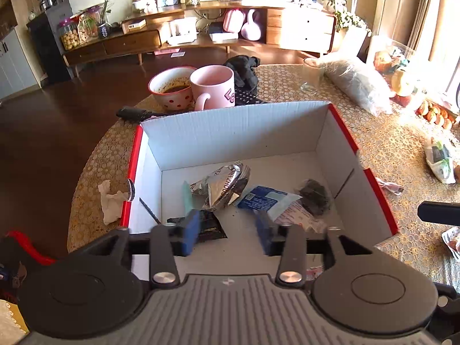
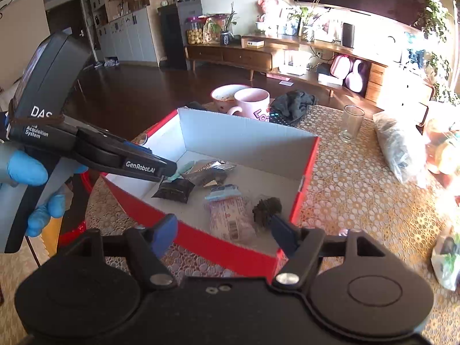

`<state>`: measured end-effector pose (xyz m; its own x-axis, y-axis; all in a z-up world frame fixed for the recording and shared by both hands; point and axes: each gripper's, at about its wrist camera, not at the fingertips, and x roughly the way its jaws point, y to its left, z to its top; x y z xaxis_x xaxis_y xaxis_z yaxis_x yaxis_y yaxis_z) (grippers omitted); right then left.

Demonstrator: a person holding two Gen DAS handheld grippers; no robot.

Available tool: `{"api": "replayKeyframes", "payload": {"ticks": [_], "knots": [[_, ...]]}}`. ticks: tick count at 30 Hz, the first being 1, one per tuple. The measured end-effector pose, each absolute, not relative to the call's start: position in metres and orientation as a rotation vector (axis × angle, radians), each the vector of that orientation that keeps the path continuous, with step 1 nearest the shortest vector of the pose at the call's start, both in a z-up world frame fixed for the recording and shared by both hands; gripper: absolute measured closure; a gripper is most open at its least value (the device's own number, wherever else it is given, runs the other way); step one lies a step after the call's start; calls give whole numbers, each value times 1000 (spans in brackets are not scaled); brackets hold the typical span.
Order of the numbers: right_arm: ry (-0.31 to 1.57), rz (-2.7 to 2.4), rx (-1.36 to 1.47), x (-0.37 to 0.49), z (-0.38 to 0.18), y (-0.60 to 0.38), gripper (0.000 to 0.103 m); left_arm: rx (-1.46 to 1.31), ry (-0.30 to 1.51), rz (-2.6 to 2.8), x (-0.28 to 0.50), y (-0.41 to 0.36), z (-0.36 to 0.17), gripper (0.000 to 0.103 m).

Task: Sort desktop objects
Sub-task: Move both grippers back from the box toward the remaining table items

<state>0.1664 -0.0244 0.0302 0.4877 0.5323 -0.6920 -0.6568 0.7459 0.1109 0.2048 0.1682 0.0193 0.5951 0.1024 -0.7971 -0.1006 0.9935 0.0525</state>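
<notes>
A red-and-white cardboard box (image 1: pixel 238 126) (image 2: pixel 247 138) stands on the table and holds wrappers: a crumpled foil wrapper (image 1: pixel 222 187) (image 2: pixel 210 172), a black sachet (image 1: pixel 210 227) (image 2: pixel 174 190), a blue-and-pink packet (image 1: pixel 276 204) (image 2: pixel 230 215) and a dark clump (image 1: pixel 314 195) (image 2: pixel 267 208). My left gripper (image 1: pixel 228 233) is open and empty, hovering over the box's near side; it also shows in the right wrist view (image 2: pixel 169 169). My right gripper (image 2: pixel 227 235) is open and empty over the box's near corner.
Behind the box stand a pink mug (image 1: pixel 214 87), a dotted bowl (image 1: pixel 171 87), a black cloth (image 1: pixel 244 69), a remote (image 1: pixel 135 112) and a glass (image 1: pixel 312 76). A crumpled tissue (image 1: pixel 110 201) lies left of the box. Bags (image 1: pixel 359 83) and fruit lie right.
</notes>
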Motion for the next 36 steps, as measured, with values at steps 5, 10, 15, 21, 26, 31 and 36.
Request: {"api": "replayKeyframes", "payload": {"ticks": [5, 10, 15, 21, 26, 31, 36], "knots": [[757, 714, -159, 151, 34, -47, 24, -7, 900, 94, 190, 155, 26, 47], [727, 688, -136, 138, 37, -69, 12, -5, 870, 66, 174, 138, 32, 39], [685, 691, -104, 123, 42, -90, 7, 6, 830, 52, 159, 120, 37, 29], [640, 662, -87, 108, 45, -116, 3, 20, 796, 14, 142, 98, 42, 25], [602, 601, -61, 96, 41, -147, 1, 37, 767, -19, 128, 78, 41, 19], [562, 523, -43, 83, 34, -181, 0, 29, 728, -72, 116, 56, 37, 16], [567, 438, -3, 79, 21, -216, 0, 33, 704, -131, 113, 29, 30, 14]]}}
